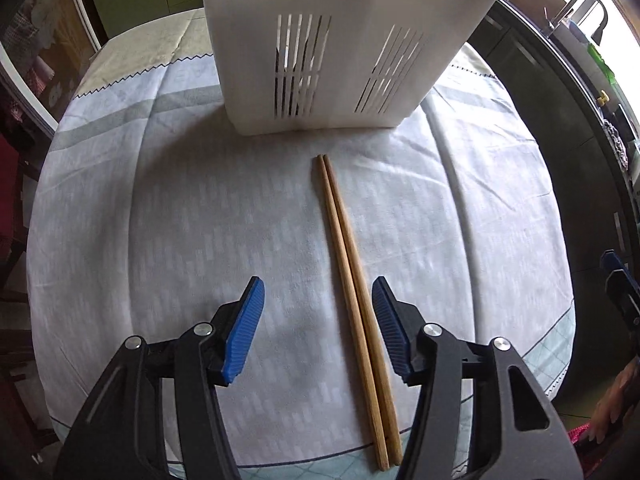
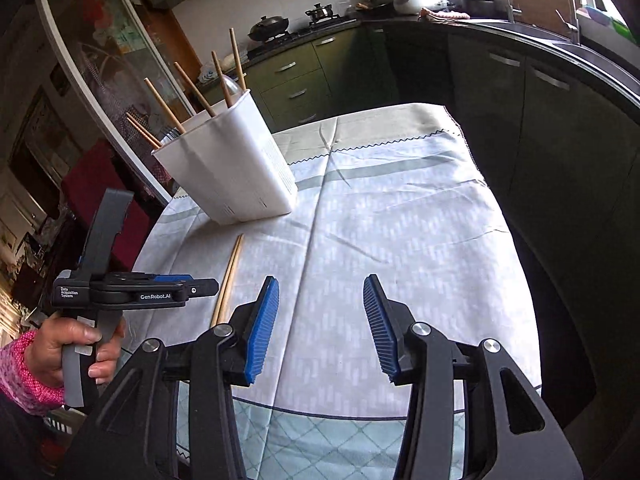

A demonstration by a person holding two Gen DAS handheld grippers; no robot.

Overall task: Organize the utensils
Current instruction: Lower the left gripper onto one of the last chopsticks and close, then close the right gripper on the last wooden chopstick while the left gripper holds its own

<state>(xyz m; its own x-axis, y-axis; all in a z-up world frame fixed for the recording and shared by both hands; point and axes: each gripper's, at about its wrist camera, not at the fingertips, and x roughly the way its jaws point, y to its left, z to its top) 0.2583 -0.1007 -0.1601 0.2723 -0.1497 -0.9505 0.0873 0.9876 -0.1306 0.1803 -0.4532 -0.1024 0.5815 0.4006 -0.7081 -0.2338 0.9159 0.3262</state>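
left gripper: low over the tablecloth, pointing at 12 o'clock toward the holder; jaws spread wide, nothing between the pads touched; seen side-on from the right wrist view, gripped by a hand in a pink sleeve
right gripper: jaws spread, bare cloth between them; aimed at 12 o'clock across the table
chopsticks: wooden pair, side by side and touching, flat on the cloth; between the left gripper's fingers, nearer the 3 o'clock pad; thin tips toward 12 o'clock, just short of the holder
utensil holder: white, slotted, upright on the cloth; several chopsticks leaning inside
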